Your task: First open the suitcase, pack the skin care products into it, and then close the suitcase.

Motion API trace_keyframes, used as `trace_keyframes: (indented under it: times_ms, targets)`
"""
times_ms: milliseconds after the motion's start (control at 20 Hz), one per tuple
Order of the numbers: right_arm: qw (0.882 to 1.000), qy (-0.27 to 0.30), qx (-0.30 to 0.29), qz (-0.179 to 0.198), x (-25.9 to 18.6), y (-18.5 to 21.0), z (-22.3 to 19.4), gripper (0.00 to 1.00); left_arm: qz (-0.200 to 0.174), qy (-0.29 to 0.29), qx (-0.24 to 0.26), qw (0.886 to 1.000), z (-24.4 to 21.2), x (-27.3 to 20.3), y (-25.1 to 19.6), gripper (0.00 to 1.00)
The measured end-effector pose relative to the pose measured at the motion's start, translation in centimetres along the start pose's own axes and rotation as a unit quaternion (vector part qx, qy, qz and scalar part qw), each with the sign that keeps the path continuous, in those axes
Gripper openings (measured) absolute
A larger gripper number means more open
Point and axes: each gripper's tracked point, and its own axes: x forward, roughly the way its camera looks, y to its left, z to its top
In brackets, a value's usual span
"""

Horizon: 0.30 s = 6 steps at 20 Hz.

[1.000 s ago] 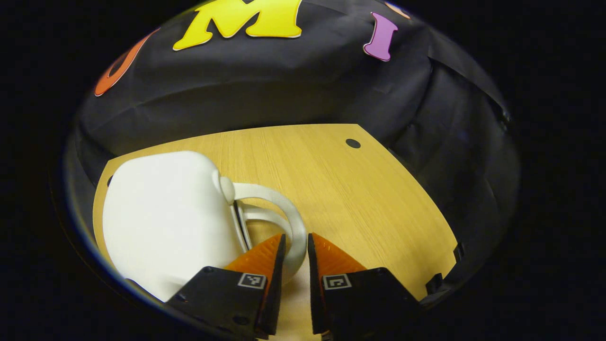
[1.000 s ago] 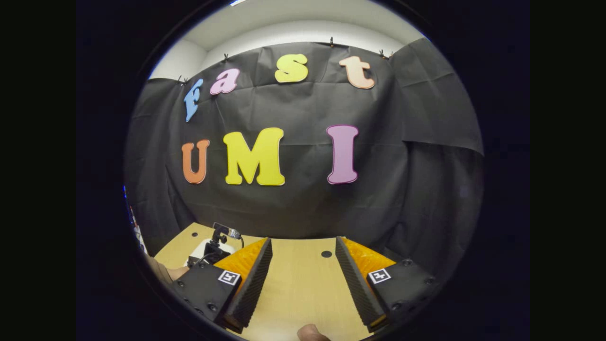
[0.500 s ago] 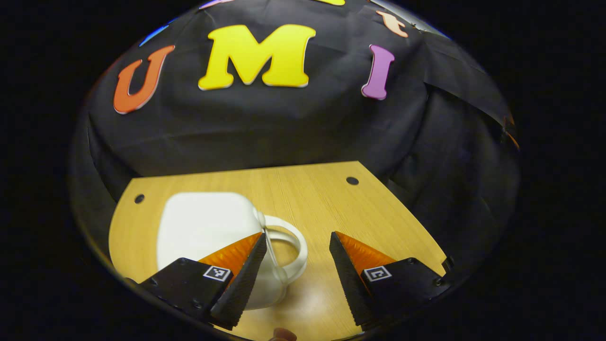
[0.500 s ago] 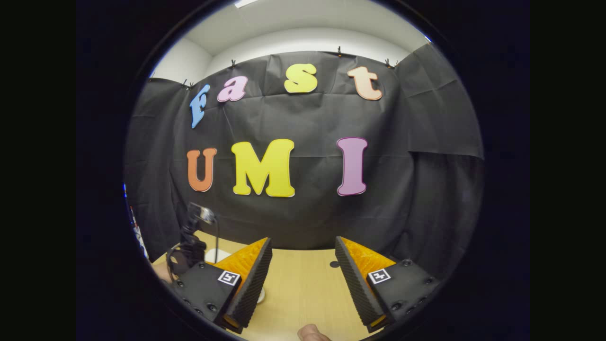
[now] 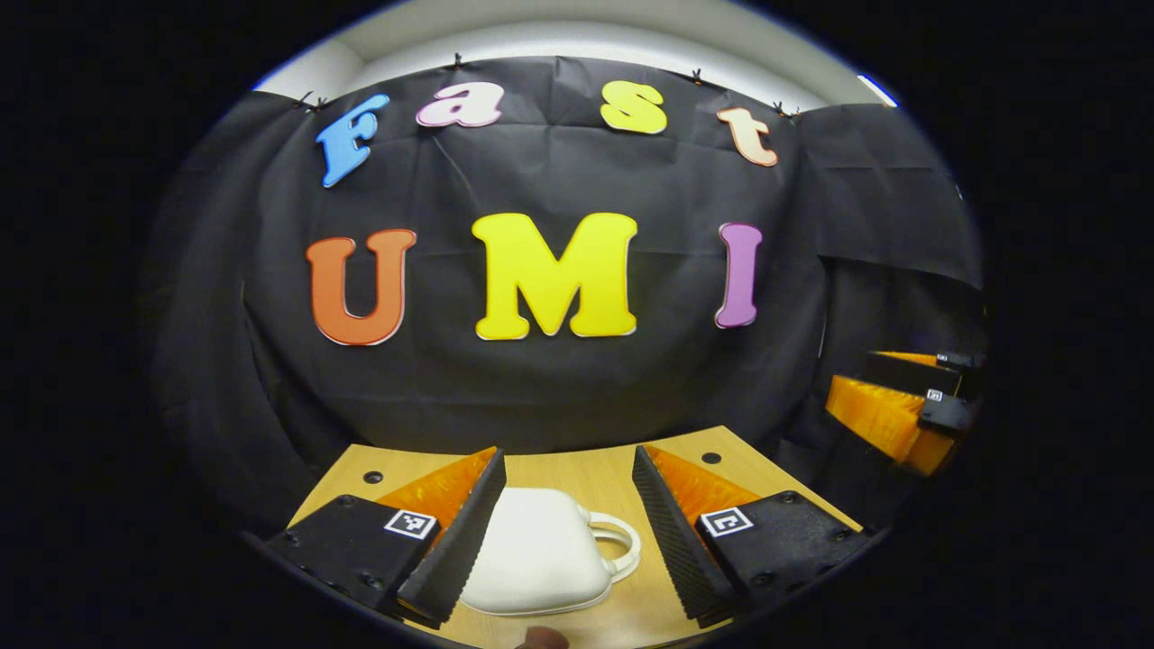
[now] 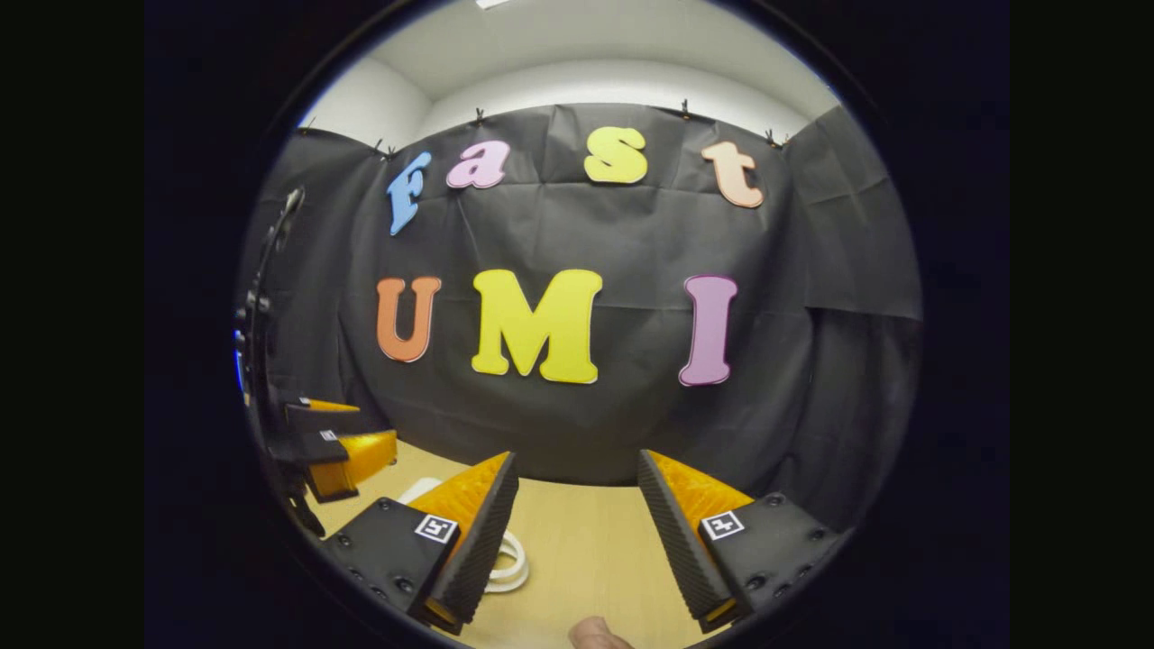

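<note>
A small white suitcase lies shut on the wooden table, its looped handle pointing right. My left gripper hovers open above and behind it, holding nothing; the case lies below the gap between the fingers, untouched. The right gripper view catches the handle and a corner of the case beside its left finger. My right gripper is open and empty over bare table. Each gripper appears sideways in the other's view: the right one and the left one.
The black cloth wall closes the table's far side and both flanks. Small round holes mark the tabletop near its back edge. A thumb tip shows at the bottom of the right gripper view.
My left gripper let go of the suitcase handle, opened wide and rose back from the case, tilting up toward the wall. The right gripper stayed open and drifted slightly.
</note>
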Motion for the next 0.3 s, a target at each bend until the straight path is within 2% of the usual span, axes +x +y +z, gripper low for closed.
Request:
trace_keyframes:
  times_ms: [100, 300]
  targets:
    - [1.0, -0.006, -0.018, -0.002, -0.1, 0.6, -0.2, 0.78, 0.025, -0.012, -0.012, 1.0, 0.7, -0.8, 1.9, 0.91]
    - [0.999, -0.005, -0.032, 0.003, -0.3, 2.4, -1.0, 0.8, 0.017, -0.013, -0.049, 0.999, 0.2, -1.3, 2.3, 0.92]
